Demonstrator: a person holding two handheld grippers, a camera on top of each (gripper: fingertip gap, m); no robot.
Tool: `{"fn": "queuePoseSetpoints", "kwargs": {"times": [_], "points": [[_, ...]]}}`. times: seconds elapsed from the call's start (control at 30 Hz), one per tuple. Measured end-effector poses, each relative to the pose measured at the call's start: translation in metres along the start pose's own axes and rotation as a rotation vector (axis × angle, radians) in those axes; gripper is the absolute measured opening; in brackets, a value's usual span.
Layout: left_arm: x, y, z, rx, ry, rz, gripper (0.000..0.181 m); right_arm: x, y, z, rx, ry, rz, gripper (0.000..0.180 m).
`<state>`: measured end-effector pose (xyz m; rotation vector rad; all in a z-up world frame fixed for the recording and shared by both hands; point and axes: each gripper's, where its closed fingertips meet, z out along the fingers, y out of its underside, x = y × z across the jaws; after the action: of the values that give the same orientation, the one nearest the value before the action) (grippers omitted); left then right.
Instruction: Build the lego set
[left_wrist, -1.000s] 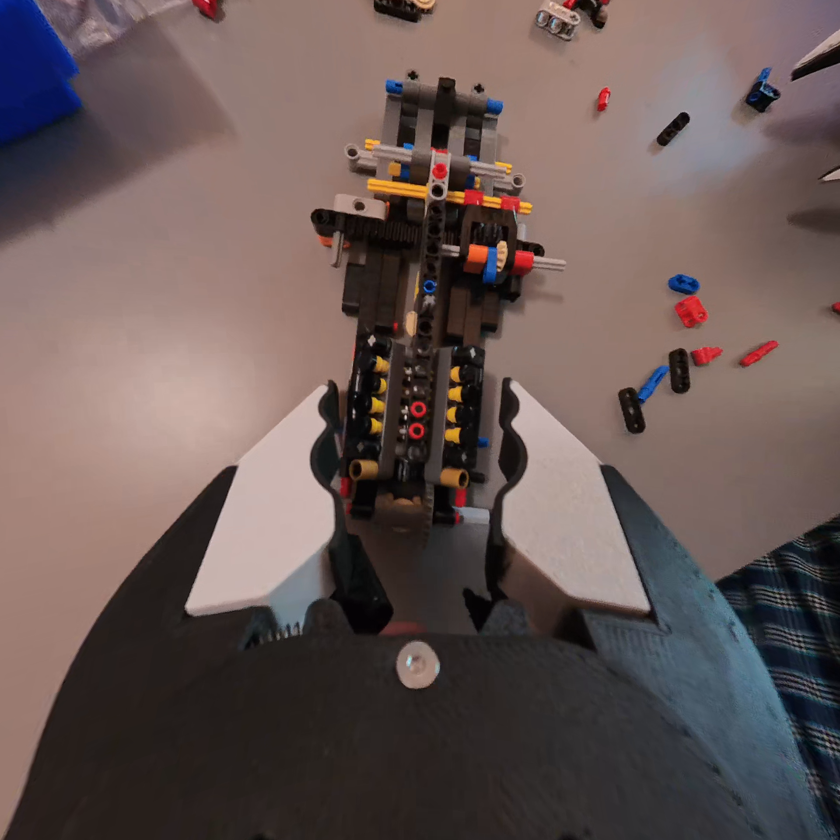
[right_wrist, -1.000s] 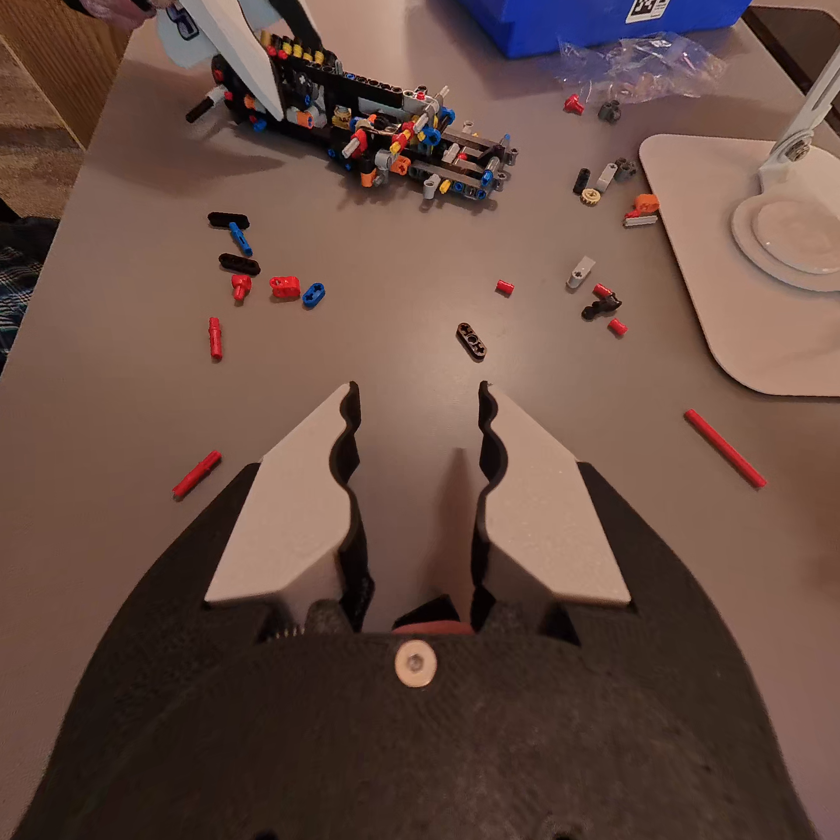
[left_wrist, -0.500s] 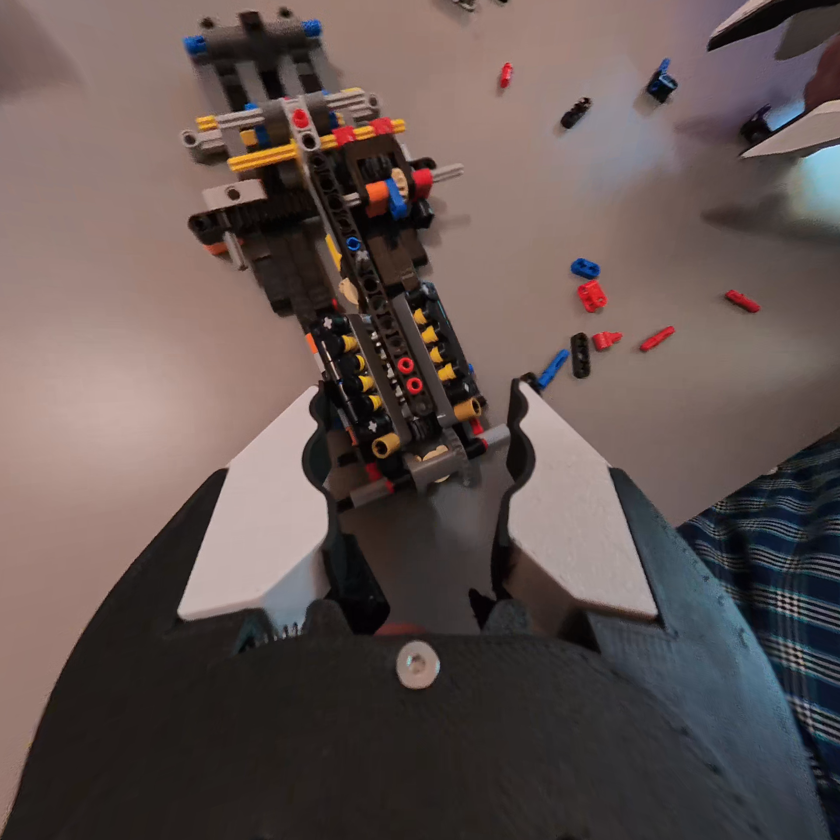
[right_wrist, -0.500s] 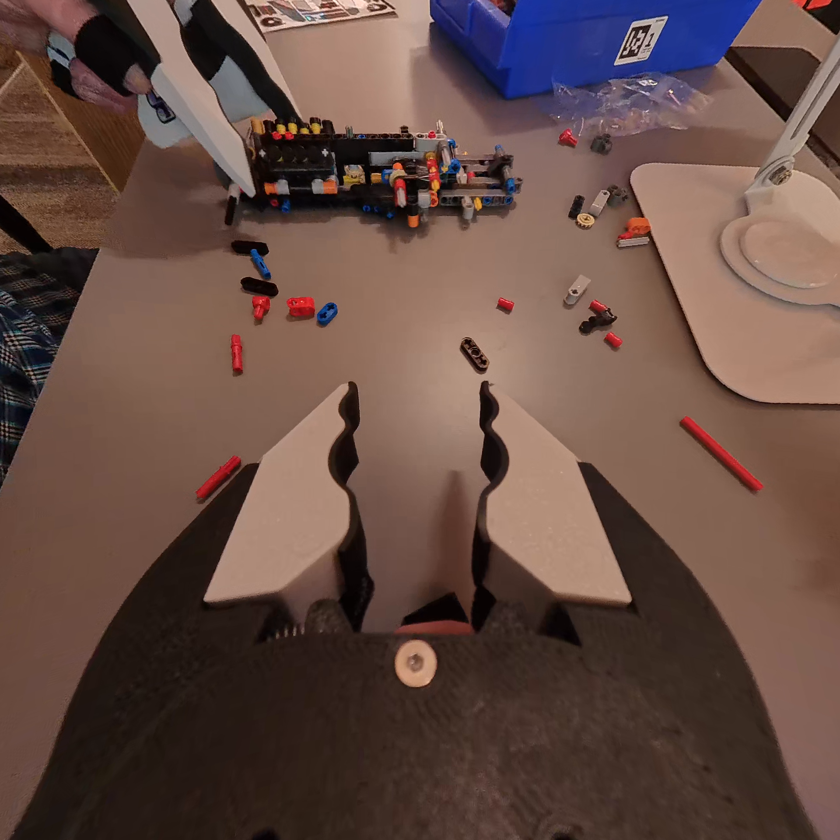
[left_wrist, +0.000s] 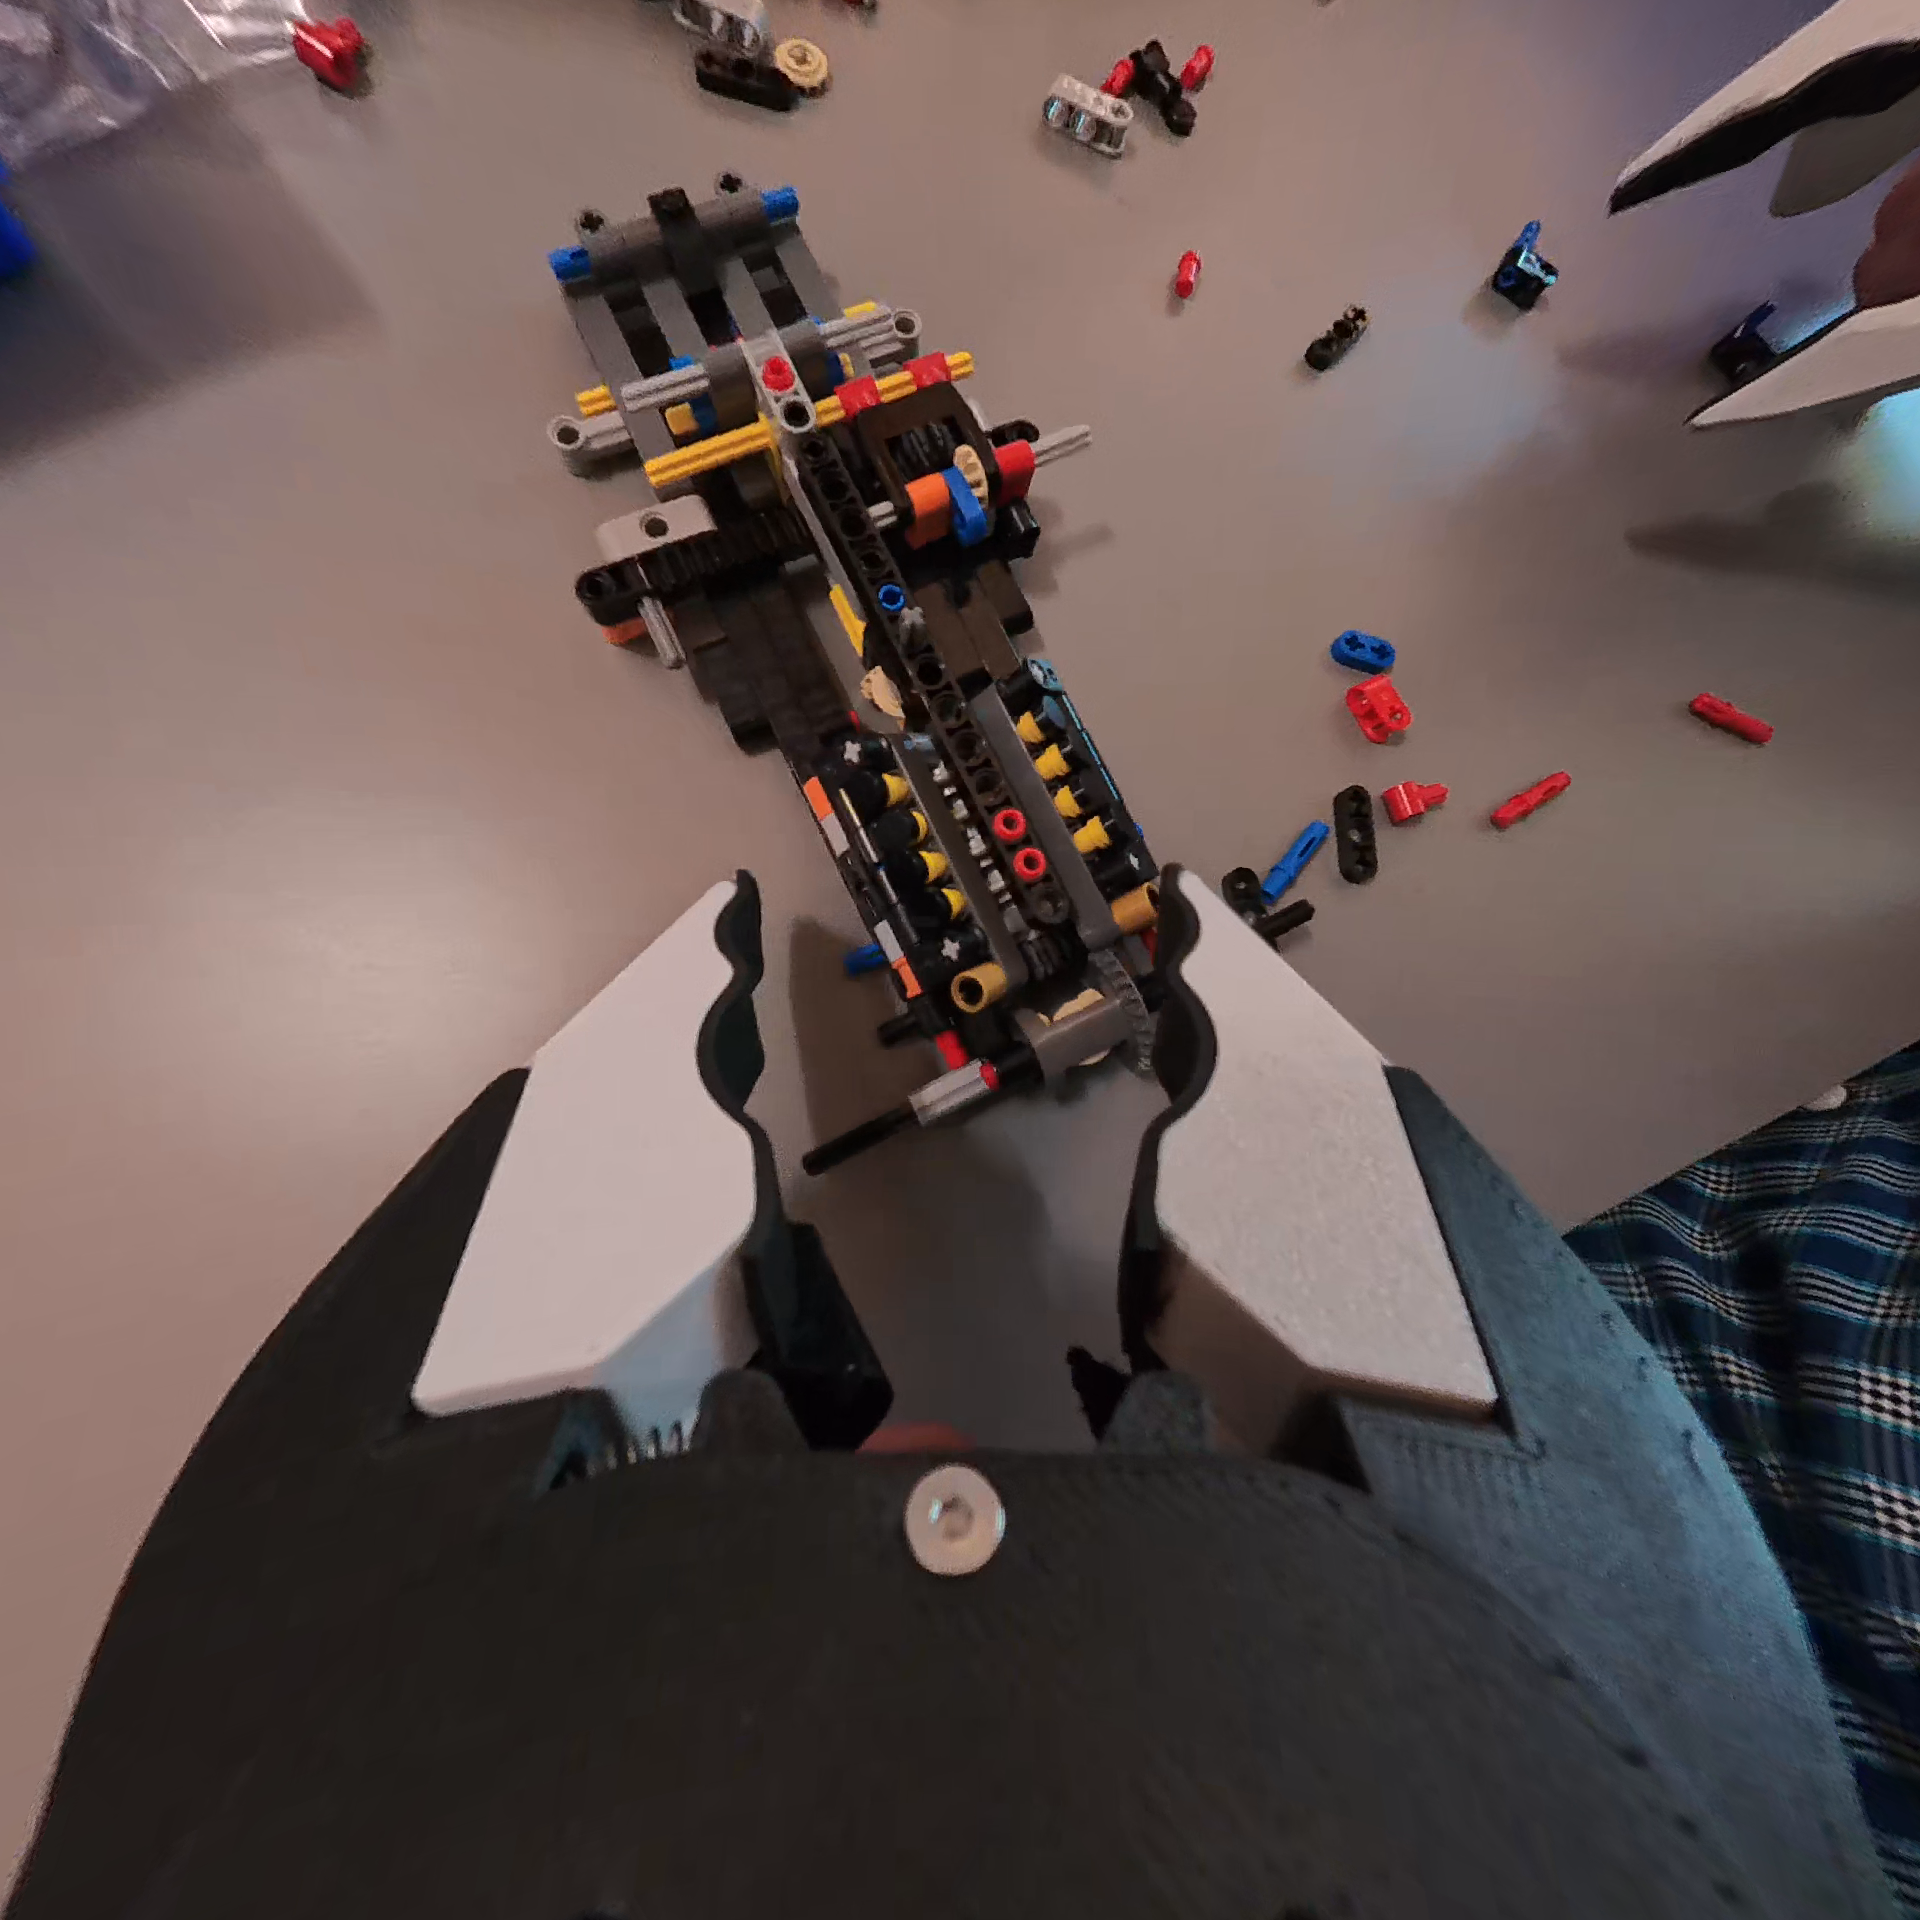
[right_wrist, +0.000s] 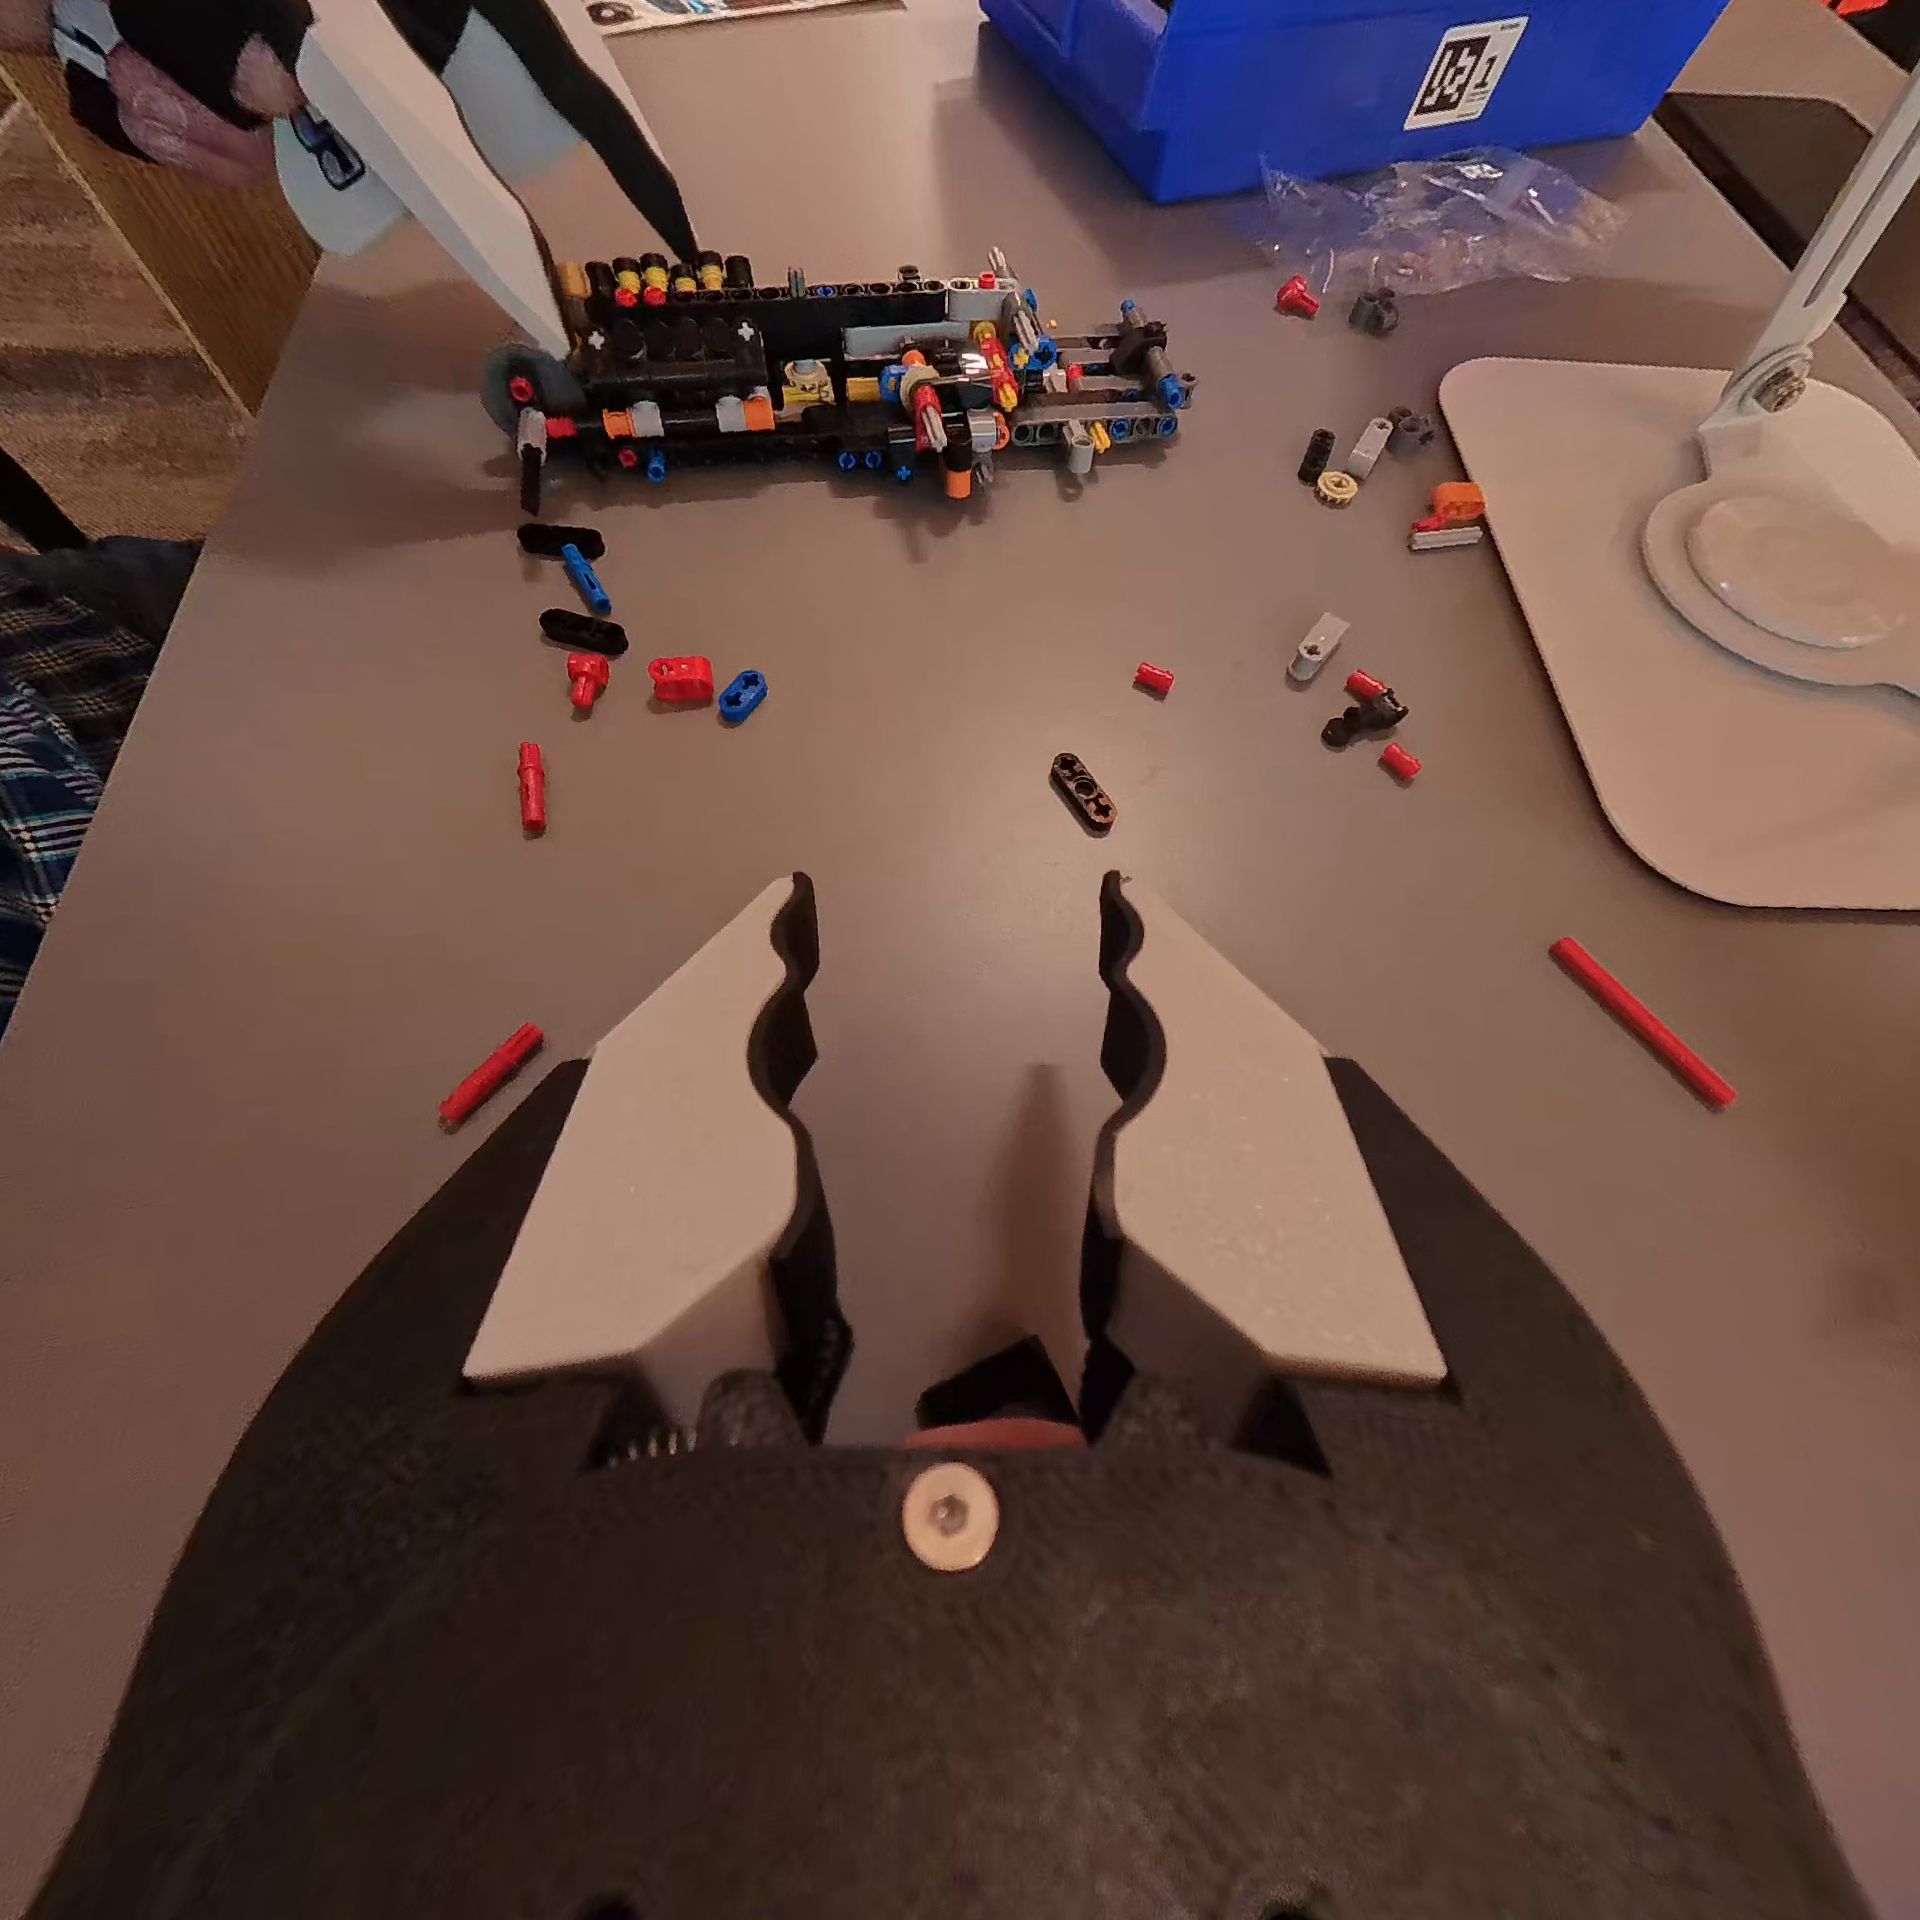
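- The lego chassis (left_wrist: 862, 623) is lying flat on the grey table (left_wrist: 260, 831), with its long axis running away from the left gripper (left_wrist: 961, 904) and angled toward the upper left of the left wrist view.
- The left gripper is standing wide open; its jaws are straddling the near end of the chassis.
- The right-hand finger (left_wrist: 1278, 1122) of this gripper is sitting against the gear end of the chassis; the left-hand finger (left_wrist: 623, 1143) is standing clear of it, with bare table showing in the gap.
- Whether the right-hand finger is actually touching the chassis cannot be told. Nothing is clamped.
- A black axle (left_wrist: 862, 1138) is projecting from the near end of the chassis into the space between the jaws.
- The right gripper (right_wrist: 961, 883) is hovering above the table, jaws apart and holding nothing.
- In the right wrist view the chassis (right_wrist: 831, 374) is lying well apart from this gripper, at the far left of the table, with the left gripper's fingers (right_wrist: 457, 208) reaching down to its left end.
- A black two-hole beam (right_wrist: 1083, 792) is lying near the right gripper's tips, just beyond them.
- Loose red, blue and black pieces (right_wrist: 675, 681) are lying scattered between the chassis and the right gripper.
- A blue bin (right_wrist: 1299, 94) and a clear plastic bag (right_wrist: 1434, 213) are sitting at the far edge; a white lamp base (right_wrist: 1621, 644) is resting on the right.
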<state>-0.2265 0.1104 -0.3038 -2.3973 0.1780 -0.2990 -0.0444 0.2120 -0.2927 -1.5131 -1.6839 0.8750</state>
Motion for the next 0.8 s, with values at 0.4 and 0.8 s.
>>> {"fn": "queuePoseSetpoints", "kwargs": {"times": [0.4,0.8], "points": [[-0.003,-0.018,-0.014,0.103,0.011,0.033,0.079,0.003,0.001,-0.001,0.001,0.012,0.002,0.052],[-0.021,-0.041,-0.007,0.193,-0.012,0.043,0.074,0.006,-0.001,-0.003,-0.003,0.053,-0.035,0.052]]}}
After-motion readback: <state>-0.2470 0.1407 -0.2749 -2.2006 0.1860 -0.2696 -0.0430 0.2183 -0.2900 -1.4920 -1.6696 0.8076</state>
